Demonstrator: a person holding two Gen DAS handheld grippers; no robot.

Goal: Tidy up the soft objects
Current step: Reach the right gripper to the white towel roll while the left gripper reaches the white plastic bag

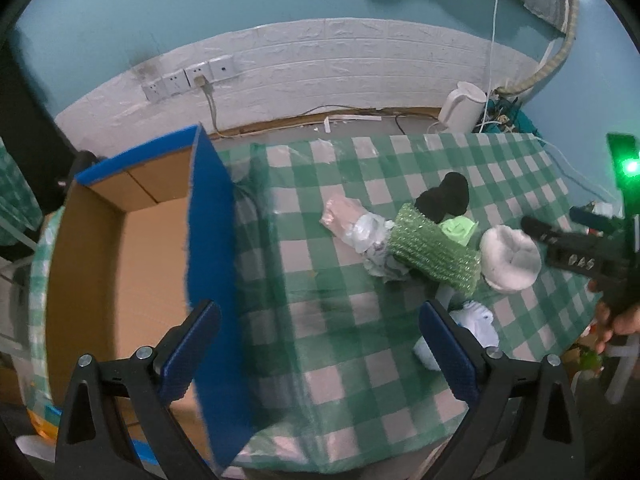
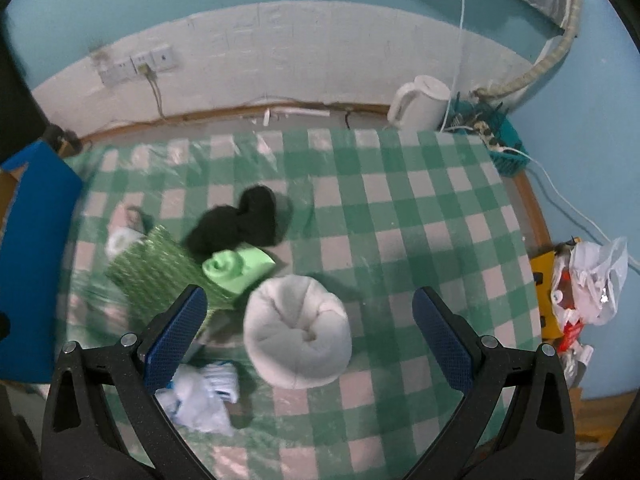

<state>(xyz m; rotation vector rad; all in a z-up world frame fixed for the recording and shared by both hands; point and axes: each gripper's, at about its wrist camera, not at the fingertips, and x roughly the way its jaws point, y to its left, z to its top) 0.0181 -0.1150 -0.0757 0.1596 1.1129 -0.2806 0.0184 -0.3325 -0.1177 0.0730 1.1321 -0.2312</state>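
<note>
Hovering over the desk [image 2: 400,200], the right gripper [image 2: 306,332] is wide open around the white rolled sock [image 2: 298,332], not yet touching it. The left gripper [image 1: 320,344] is also wide and empty near the cardboard box [image 1: 120,240]. I think the next move is lowering and closing gently.

No legible text — anywhere.

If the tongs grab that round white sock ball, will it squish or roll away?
The white sock ball looks like soft rolled fabric with a dimpled fold, so it would probably squish rather than resist. It looks light for its size. Being rounded, it might roll a little on the checked tablecloth if nudged sideways.
</note>
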